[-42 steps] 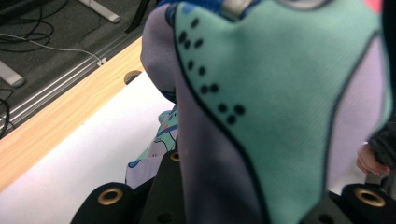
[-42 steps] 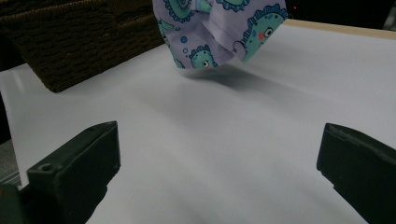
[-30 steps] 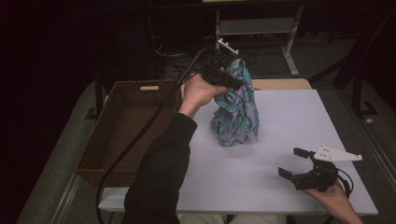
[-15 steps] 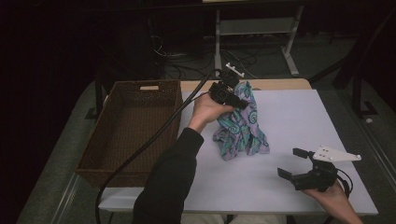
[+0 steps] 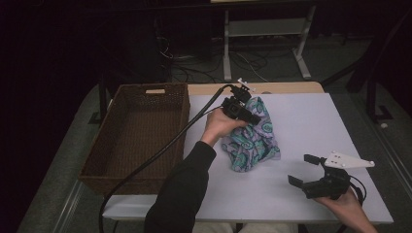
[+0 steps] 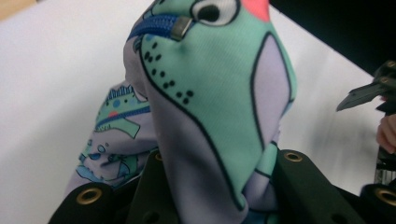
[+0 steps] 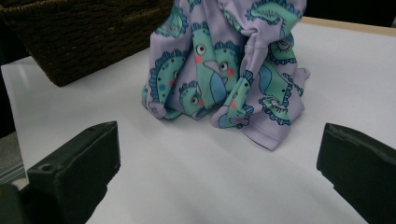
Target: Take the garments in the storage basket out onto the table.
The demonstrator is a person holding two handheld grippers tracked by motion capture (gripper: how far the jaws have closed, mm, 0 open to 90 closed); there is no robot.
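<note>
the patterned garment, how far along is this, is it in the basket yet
Not yet. Done: the left gripper has the patterned garment pinched by its top, fabric bunched between its jaws, which have just been opening slightly. In hand: its lower folds rest on the white table, beside the wicker basket. Left: probably moving it into the basket. The right gripper waits open, apart from the cloth.

Desk [image 5: 301, 121], white, flat-topped: carries all listed items. Brown woven wicker basket [image 5: 141, 131]: on the desk's left part, long side along the left edge. Lilac-and-teal seahorse-print zippered garment [image 5: 252, 141]: bunched on the desk near the middle, just right of the basket, apart from it. Left hand-held gripper [image 5: 241, 108]: at the garment's far upper end, cloth between its jaws. Right hand-held gripper [image 5: 311, 171]: over the desk's near right corner, well apart from the garment, to its right and nearer the person.
</note>
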